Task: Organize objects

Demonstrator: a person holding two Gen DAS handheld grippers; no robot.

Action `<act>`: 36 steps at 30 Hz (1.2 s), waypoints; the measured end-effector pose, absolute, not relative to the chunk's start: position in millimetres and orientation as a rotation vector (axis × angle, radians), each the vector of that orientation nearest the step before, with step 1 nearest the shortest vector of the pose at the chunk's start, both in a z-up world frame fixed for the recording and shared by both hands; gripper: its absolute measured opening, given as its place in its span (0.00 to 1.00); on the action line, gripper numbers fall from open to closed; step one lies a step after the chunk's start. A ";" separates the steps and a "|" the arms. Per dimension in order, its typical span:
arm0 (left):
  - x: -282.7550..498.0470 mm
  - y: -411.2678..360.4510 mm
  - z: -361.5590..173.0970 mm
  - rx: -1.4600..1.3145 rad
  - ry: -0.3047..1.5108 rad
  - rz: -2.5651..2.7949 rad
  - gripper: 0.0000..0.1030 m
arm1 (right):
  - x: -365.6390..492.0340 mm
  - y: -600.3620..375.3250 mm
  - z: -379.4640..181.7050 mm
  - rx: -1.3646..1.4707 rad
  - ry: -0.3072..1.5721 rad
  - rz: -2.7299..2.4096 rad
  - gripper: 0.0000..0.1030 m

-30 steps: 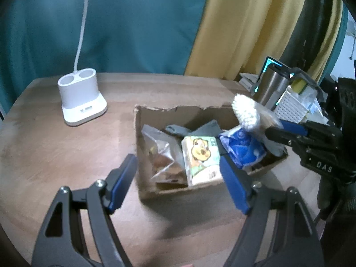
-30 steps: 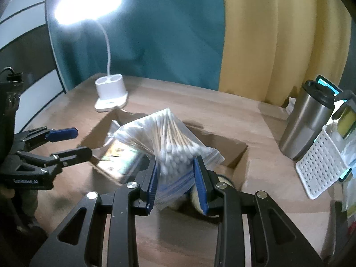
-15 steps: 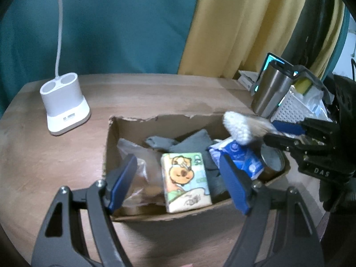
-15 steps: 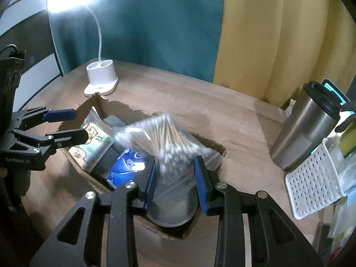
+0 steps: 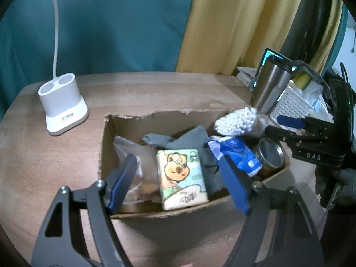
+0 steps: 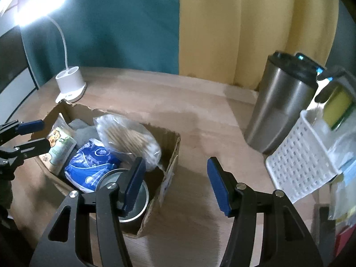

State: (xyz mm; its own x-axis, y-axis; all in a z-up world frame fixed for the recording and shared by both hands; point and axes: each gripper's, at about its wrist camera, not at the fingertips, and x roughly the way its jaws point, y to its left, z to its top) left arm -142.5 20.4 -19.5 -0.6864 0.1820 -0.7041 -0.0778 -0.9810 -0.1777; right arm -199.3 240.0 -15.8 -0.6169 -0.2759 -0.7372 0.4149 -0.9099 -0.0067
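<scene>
Change: since the earlier frames the right gripper (image 6: 175, 184) has carried the swab bag (image 6: 129, 138) over the box (image 6: 171, 155) and its jaws have just been opening; nothing is between them now, and the bag has dropped onto the contents.
Right gripper: jaws parted and empty, one finger over the tin (image 6: 131, 191) at the box's near corner, the other over bare table (image 6: 200, 115) outside the box wall.
Left gripper: (image 5: 178, 178) open, holding nothing, hovering over the box's near edge with the tissue pack (image 5: 182, 178) showing between its fingers.
Swab bag: inside the box, leaning on the blue pack (image 6: 91, 162) and the far wall, just ahead of the right gripper's left finger and apart from it; in the left view the swab heads (image 5: 238, 122) stick up above the rim beside that gripper.
Why it sits so: my reading is that the bag was let go high because the box is already crowded, so it rests on top rather than flat.
Other contents: grey cloth (image 5: 184, 140), a clear snack bag (image 5: 131, 153), tissue pack, blue pack, tin.
Outside the box: lamp base (image 5: 62, 104), steel tumbler (image 6: 282, 109) and white basket (image 6: 300, 153), all well apart from the box.
Likely next: back the right gripper away; the bag may need a push to settle lower.
</scene>
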 end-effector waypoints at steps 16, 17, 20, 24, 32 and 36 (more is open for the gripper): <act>-146.7 8.2 -15.2 -1.151 -0.203 2.770 0.75 | -215.5 207.1 -11.0 1.082 0.179 -2.534 0.66; -147.7 7.5 -15.9 -1.153 -0.205 2.770 0.75 | -217.7 205.1 -14.0 1.096 0.186 -2.533 0.66; -150.3 5.3 -18.0 -1.156 -0.214 2.766 0.76 | -220.7 199.4 -21.7 1.123 0.210 -2.532 0.67; -150.8 5.2 -18.6 -1.156 -0.220 2.756 0.76 | -220.9 197.0 -24.1 1.130 0.227 -2.536 0.69; -138.9 5.3 -11.6 -1.124 -0.217 2.754 0.75 | -205.1 202.2 -13.8 1.110 0.220 -2.575 0.69; -127.0 8.2 -7.7 -1.104 -0.209 2.753 0.76 | -188.6 203.5 -11.4 1.110 0.216 -2.578 0.69</act>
State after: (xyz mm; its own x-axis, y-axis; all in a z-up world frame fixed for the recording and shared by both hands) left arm -127.0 8.2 -7.7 -0.7121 0.2072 -0.6709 -0.1034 -0.9760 -0.1917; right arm -188.6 203.5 -11.4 -0.6446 -0.2351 -0.7275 0.3529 -0.9356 -0.0103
